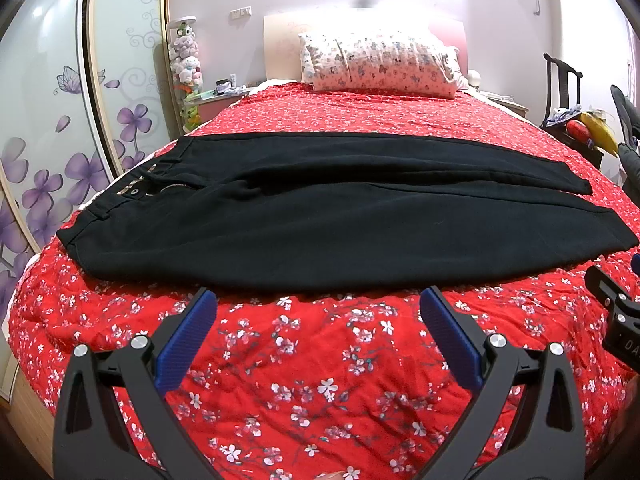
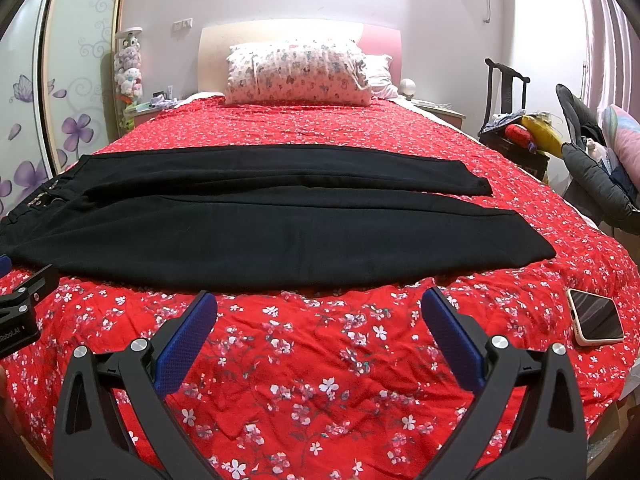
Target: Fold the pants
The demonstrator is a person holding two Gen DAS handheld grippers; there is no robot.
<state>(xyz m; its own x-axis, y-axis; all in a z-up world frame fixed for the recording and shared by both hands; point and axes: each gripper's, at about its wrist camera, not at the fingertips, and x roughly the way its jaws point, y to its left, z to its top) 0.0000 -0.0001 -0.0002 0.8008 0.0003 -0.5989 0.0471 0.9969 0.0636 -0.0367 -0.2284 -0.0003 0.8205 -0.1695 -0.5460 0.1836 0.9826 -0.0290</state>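
Black pants (image 1: 320,216) lie flat across a bed with a red floral quilt (image 1: 320,380), waistband to the left, both legs side by side running right. They also show in the right wrist view (image 2: 280,220). My left gripper (image 1: 319,304) is open and empty, hovering over the quilt just in front of the near edge of the pants. My right gripper (image 2: 319,306) is open and empty too, just in front of the near leg. Each gripper's body shows at the edge of the other's view.
A phone (image 2: 596,316) lies on the quilt at the right, near the bed's edge. A patterned pillow (image 2: 296,76) rests at the headboard. A wardrobe with purple flowers (image 1: 60,140) stands left. A chair with clothes (image 2: 516,120) stands right.
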